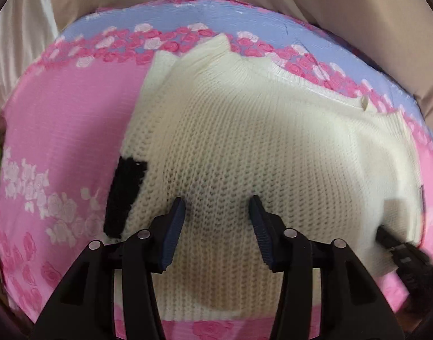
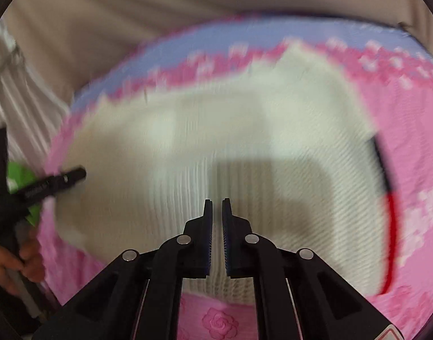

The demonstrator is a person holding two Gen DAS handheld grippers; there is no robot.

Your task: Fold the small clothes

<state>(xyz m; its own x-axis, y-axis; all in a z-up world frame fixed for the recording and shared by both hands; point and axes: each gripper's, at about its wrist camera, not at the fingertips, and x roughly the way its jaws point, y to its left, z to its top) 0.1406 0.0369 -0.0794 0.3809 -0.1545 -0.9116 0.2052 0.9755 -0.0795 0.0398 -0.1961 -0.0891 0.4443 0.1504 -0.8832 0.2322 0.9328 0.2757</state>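
Our left gripper [image 1: 217, 206] hangs with its blue-padded fingers [image 1: 175, 226] spread wide, gripping nothing, just over the near part of the cream knitted sweater [image 1: 244, 141]. Our right gripper [image 2: 217, 206] has its fingers nearly pressed together — a thin gap between them, nothing pinched — also above the sweater [image 2: 216, 130]. The sweater lies flat on the pink rose-patterned cloth [image 1: 60, 127], its far edge reaching the cloth's blue band [image 1: 188, 17]. The sharp left view shows chunky knit rows, ribbed edges and a black patch [image 1: 124, 195] at one side. The right view is motion-blurred, yet only it shows a red stripe [image 2: 390, 240] below the black — and a bare hand [image 2: 21, 260] holding the other gripper.
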